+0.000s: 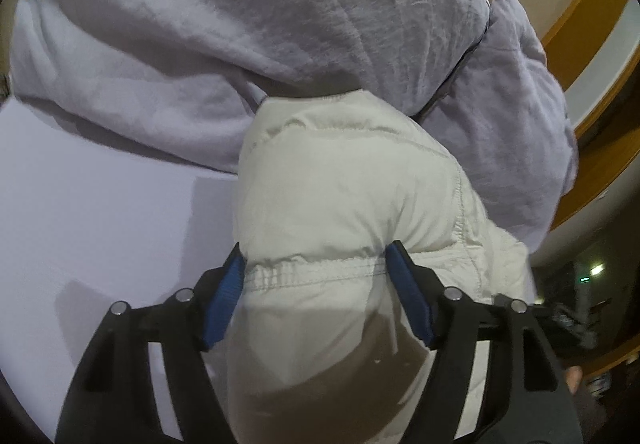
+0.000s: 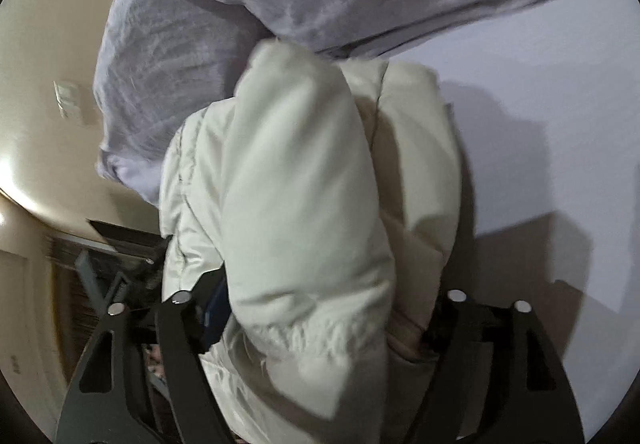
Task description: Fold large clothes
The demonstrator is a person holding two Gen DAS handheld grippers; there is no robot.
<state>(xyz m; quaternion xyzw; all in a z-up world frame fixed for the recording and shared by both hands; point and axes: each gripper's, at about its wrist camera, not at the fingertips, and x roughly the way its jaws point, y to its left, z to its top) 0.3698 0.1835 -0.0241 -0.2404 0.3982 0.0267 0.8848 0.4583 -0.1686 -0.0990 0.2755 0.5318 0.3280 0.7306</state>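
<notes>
The jacket (image 1: 352, 195) sits between my left gripper's (image 1: 316, 264) fingers, on the bed sheet (image 1: 100, 211), with the duvet (image 1: 240, 23) bunched behind it, farther off.

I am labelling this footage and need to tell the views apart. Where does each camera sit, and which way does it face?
Left wrist: on the left gripper, looking down its blue pads clamped on the white puffer jacket, lilac duvet beyond.
Right wrist: on the right gripper, its black fingers around the same jacket.
Shared: jacket, duvet, sheet.
</notes>
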